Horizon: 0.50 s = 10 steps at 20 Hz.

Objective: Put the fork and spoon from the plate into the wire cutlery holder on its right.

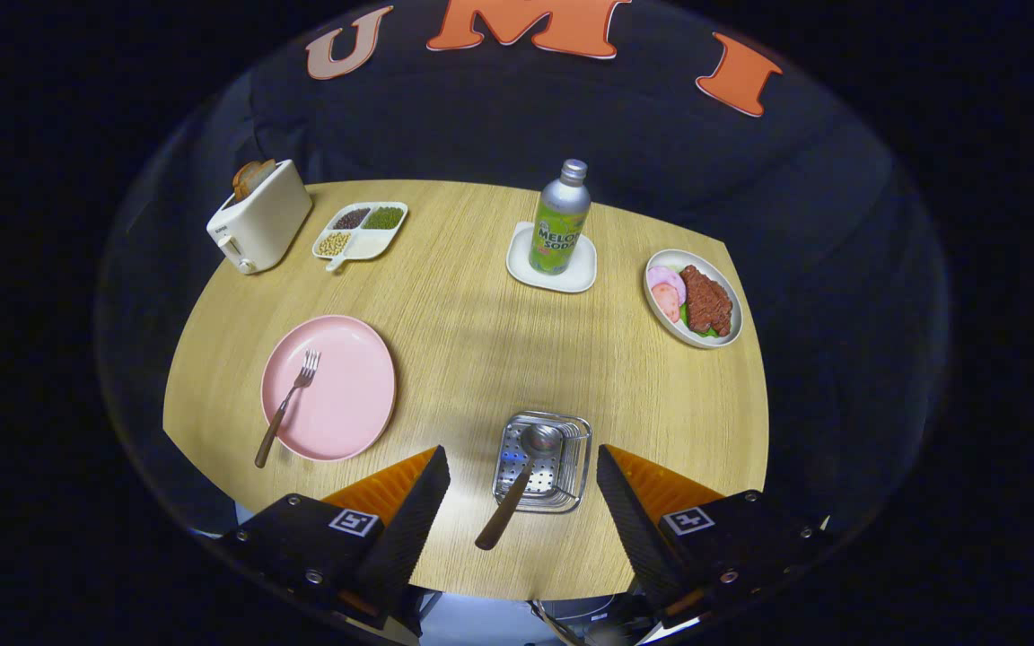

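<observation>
A pink plate (351, 404) lies on the wooden table, ahead and to the left of my fingers. A fork (288, 405) with a brown handle rests on it, tines pointing away, handle sticking out over the plate's near rim. The wire cutlery holder (562, 444) stands just ahead, between my fingers. A spoon (517, 484) sits in it, bowl inside, brown handle leaning out over the near edge toward me. My gripper (523, 489) hovers open above the holder's near side, holding nothing.
A white toaster (258, 226) with bread stands at the far left, a divided dish of beans (363, 231) beside it. A soda bottle (560, 220) stands on a white coaster (521, 265) at the far middle. A plate of food (695, 301) lies at the far right.
</observation>
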Each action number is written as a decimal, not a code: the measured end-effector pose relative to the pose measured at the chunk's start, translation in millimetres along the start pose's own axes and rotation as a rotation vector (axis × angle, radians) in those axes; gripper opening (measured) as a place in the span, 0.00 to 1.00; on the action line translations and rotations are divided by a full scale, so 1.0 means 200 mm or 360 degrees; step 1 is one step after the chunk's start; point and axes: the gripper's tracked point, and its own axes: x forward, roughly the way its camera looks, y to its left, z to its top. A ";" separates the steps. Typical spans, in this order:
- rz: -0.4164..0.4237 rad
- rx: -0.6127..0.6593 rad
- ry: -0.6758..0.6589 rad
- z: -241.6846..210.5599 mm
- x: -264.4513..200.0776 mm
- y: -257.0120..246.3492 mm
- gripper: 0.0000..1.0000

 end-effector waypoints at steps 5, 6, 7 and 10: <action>0.0023 0.0090 -0.0239 0.18 -0.10 0.15 0.99; 0.0026 0.0104 -0.0291 0.22 -0.13 0.18 0.99; 0.0025 0.0108 -0.0340 0.26 -0.15 0.21 0.99; 0.0048 0.0099 -0.0433 0.32 -0.17 0.36 0.99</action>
